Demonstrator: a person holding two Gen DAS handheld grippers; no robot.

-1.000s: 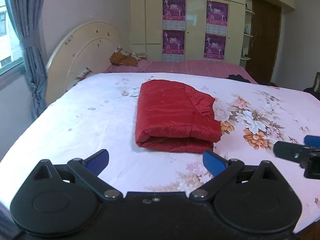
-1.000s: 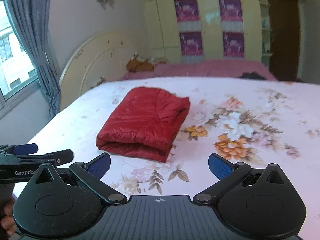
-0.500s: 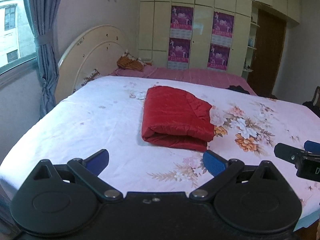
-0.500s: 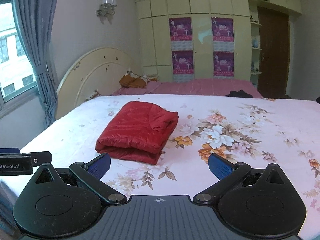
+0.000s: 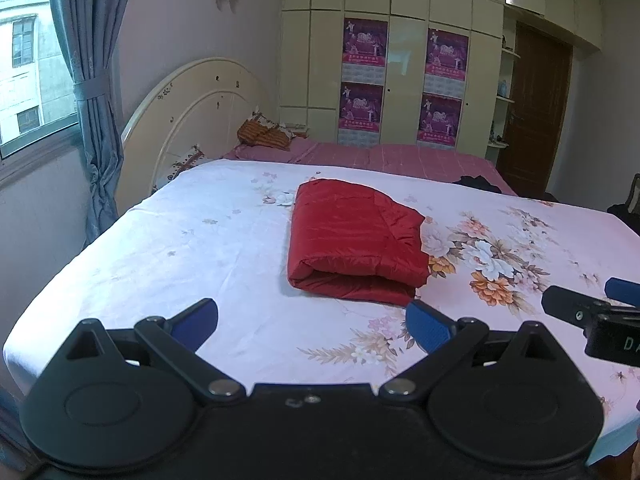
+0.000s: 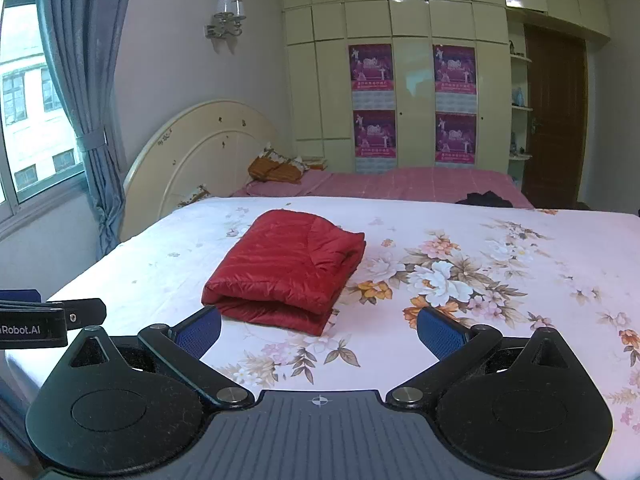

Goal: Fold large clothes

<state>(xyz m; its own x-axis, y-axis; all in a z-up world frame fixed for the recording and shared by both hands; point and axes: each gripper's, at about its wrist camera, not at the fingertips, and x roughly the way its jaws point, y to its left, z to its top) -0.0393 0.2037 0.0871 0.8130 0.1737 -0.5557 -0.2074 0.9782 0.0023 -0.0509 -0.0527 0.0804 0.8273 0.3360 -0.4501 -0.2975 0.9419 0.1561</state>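
Nearest, the left gripper [image 5: 312, 322] and right gripper [image 6: 319, 330] hover above the near edge of the bed [image 5: 208, 240], fingers spread wide and holding nothing, likely because the folding looks finished. Beyond them lies one red jacket [image 5: 354, 240], folded into a compact bundle in the middle of the floral sheet. Farther back, four purple posters [image 6: 372, 68] hang on the wardrobe.

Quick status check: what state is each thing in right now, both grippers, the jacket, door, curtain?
Left gripper: open, empty, short of the jacket.
Right gripper: open, empty, off the jacket.
Red jacket: folded into a compact stack, lying on the floral bedsheet.
Brown door: shut.
Curtain: tied back.
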